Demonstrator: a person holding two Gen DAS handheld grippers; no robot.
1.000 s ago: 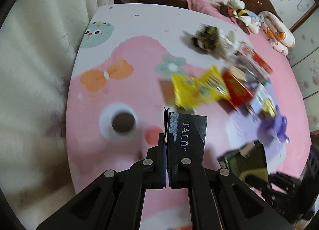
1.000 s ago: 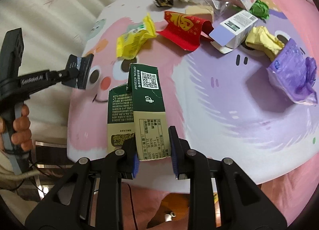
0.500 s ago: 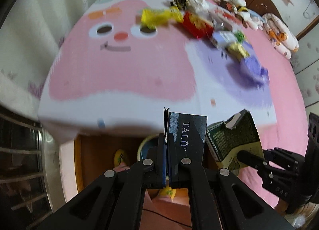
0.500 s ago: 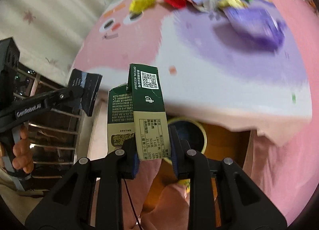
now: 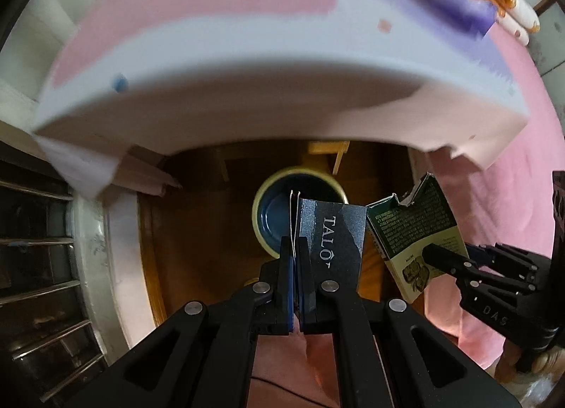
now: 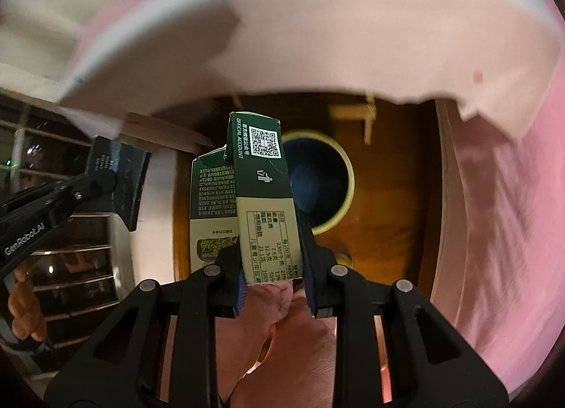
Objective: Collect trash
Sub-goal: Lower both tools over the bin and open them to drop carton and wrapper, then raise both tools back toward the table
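Note:
My left gripper (image 5: 296,249) is shut on a flat dark blue carton (image 5: 332,235) printed "TALO". It hangs above a round bin (image 5: 279,210) with a pale yellow rim and dark blue inside, standing on the wooden floor. My right gripper (image 6: 270,256) is shut on a torn green and cream box (image 6: 263,196) with a QR code. That box (image 5: 411,231) also shows at the right of the left wrist view. In the right wrist view the bin (image 6: 328,175) lies just behind the green box, and the left gripper with the dark carton (image 6: 120,182) is at the left.
The pink and white cloth of the table (image 5: 265,90) overhangs the floor above the bin. Blurred trash (image 5: 455,5) lies on its far side. A pink bed cover (image 6: 501,213) hangs at the right, and metal bars (image 5: 39,266) stand at the left. A person's hand (image 6: 26,302) holds the left gripper.
Both grippers have dropped below the table edge with their boxes still held. The view swung from the tabletop down to the floor, and the bin now sits close beneath them.

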